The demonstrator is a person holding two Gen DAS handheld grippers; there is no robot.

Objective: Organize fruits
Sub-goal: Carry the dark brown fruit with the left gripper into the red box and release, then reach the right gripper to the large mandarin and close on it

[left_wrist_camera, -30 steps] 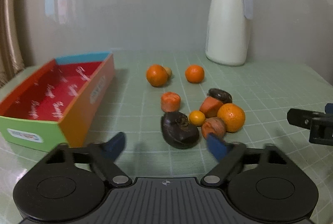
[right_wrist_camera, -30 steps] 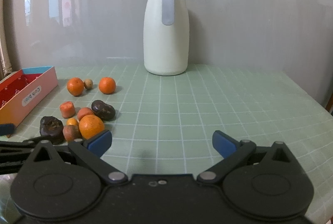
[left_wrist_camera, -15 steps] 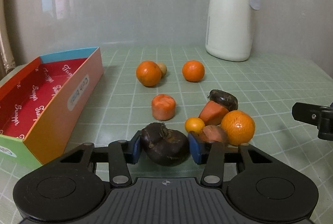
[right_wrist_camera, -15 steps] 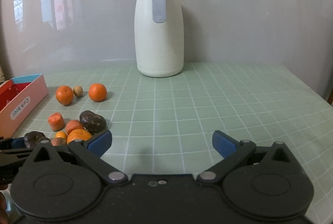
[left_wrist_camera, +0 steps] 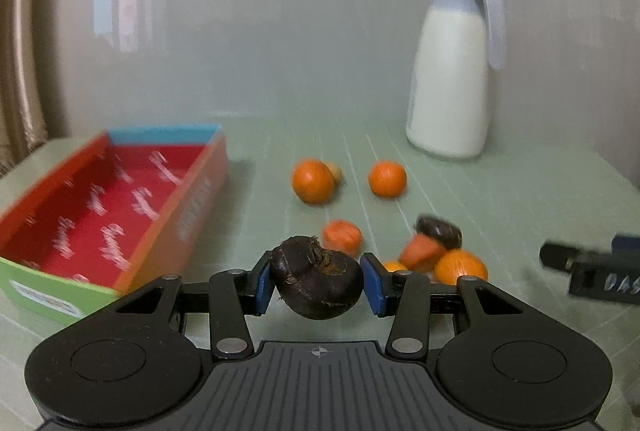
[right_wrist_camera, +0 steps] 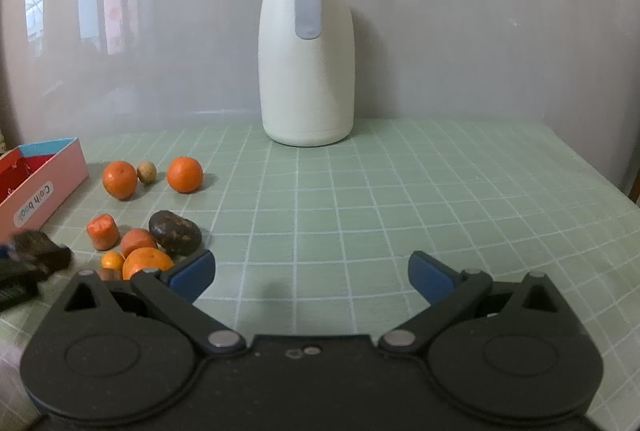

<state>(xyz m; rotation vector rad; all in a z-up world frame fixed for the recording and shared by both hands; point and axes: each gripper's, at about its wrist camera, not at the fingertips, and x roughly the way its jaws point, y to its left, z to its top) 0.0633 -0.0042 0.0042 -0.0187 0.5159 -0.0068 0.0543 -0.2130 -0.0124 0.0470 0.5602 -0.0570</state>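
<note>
the green checked table (right_wrist_camera: 400, 191) carries a white jug (right_wrist_camera: 307, 71) and a red box (left_wrist_camera: 100, 215) whose side label reads "cath book". the left gripper (left_wrist_camera: 318, 281) clamps a dark, wrinkled fruit (left_wrist_camera: 318, 283) above the table, near the box. the right gripper (right_wrist_camera: 312, 273) stands wide apart, holding nothing.

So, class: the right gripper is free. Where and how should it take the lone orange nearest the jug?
Grip the orange across its widest middle, coming from above with the right gripper open. It is round and stands apart from the small brown fruit, so both fingers likely have room either side.
</note>
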